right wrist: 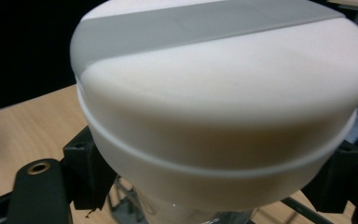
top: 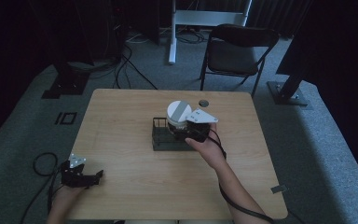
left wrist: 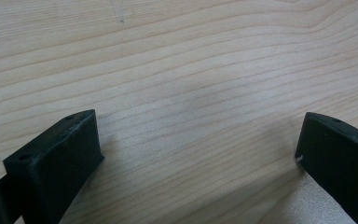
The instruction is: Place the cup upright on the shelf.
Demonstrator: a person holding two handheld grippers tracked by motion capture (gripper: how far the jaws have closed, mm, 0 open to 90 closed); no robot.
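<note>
One white jar [top: 179, 115], one black basket [top: 159, 138], two tongs.

A wire rack [top: 161, 135] is sitting near the middle of the table [top: 121, 116]. A lidded container [top: 179, 113] is standing at the rack's right end, and the right tongs [top: 185, 130] are reaching in from the right, their jaws lying against either side of it just below the lid [right wrist: 223, 88]. A small disc [top: 203, 102] is lying behind them, near the far edge. The left tongs [top: 95, 176] are resting at the near left corner, well apart from the rack, jaws spread over bare table. A folding chair [top: 237, 49] is standing on the floor beyond the far edge.
</note>
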